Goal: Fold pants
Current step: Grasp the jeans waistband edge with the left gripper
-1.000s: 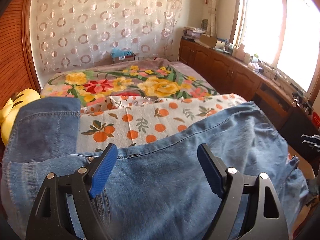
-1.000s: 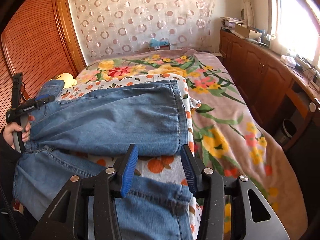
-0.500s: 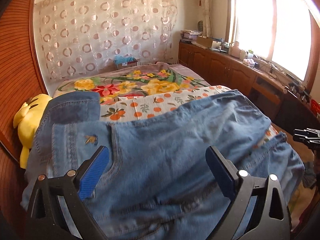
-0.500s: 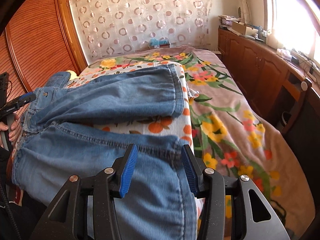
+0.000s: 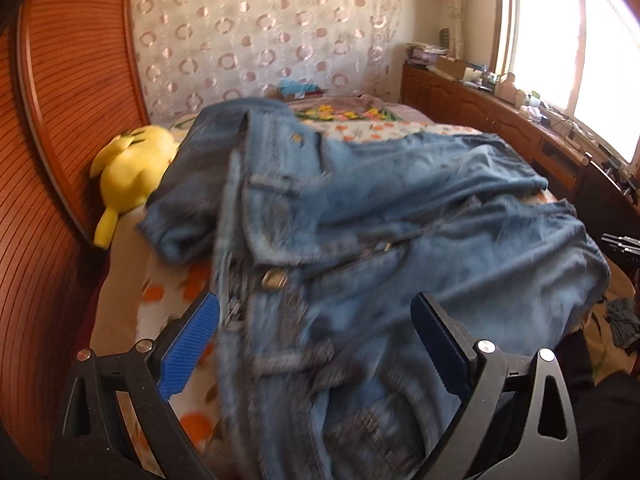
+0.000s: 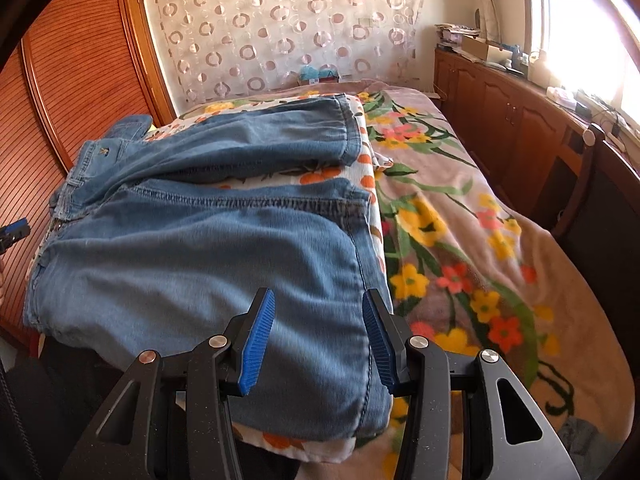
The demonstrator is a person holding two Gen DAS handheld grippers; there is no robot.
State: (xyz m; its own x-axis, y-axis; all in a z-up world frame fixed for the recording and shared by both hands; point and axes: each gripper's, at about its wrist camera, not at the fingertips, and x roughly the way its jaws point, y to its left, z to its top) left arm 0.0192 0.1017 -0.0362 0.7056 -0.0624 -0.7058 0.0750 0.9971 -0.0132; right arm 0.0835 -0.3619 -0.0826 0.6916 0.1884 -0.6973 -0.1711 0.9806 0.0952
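Note:
Blue jeans (image 6: 192, 248) lie on an orange-patterned sheet (image 6: 320, 176) on the bed, legs spread apart, waistband to the left. My right gripper (image 6: 318, 336) is open and empty, just above the near leg's hem end. In the left wrist view the jeans (image 5: 400, 240) show their waistband, button and fly, blurred. My left gripper (image 5: 316, 340) is wide open and empty, above the waistband. Its blue tip also shows at the left edge of the right wrist view (image 6: 14, 230).
A flowered blanket (image 6: 460, 240) covers the bed's right side. A yellow plush toy (image 5: 132, 168) lies by the wooden headboard (image 5: 60, 120). Wooden cabinets (image 6: 520, 120) with clutter run under the window on the right. A dark chair (image 6: 600, 208) stands by the bed.
Both grippers have pulled back toward the bed's near edge. The left gripper has shifted left, so the waistband and fly now lie in front of it. The near leg lies flatter.

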